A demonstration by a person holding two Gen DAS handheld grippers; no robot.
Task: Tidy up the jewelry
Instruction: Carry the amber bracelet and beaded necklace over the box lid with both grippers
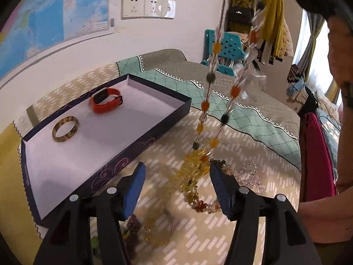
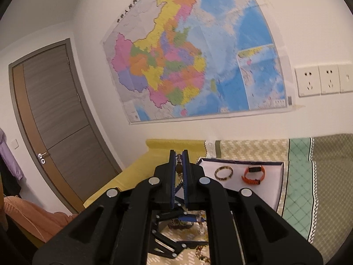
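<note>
A long beaded necklace (image 1: 222,119) with orange, yellow and dark beads hangs down from above, its lower yellow end still resting on the patterned cloth. My right gripper (image 2: 179,157) is shut on the necklace's top end (image 2: 179,167), held high. My left gripper (image 1: 176,170) is open, low over a heap of jewelry (image 1: 198,190) on the cloth, holding nothing. A navy box with a white inside (image 1: 141,141) lies to the left; in it are an amber bangle (image 1: 65,129) and an orange watch (image 1: 106,100). The box (image 2: 275,190), bangle (image 2: 224,173) and watch (image 2: 253,174) also show in the right wrist view.
More jewelry lies near my left fingers: clear crystal beads (image 1: 249,174), a purple piece (image 1: 132,220) and a thin gold chain (image 1: 158,231). A person's arm (image 1: 326,216) is at the right. A wall map (image 2: 194,53) and sockets (image 1: 147,6) are behind. A glass vase (image 1: 253,84) stands further back.
</note>
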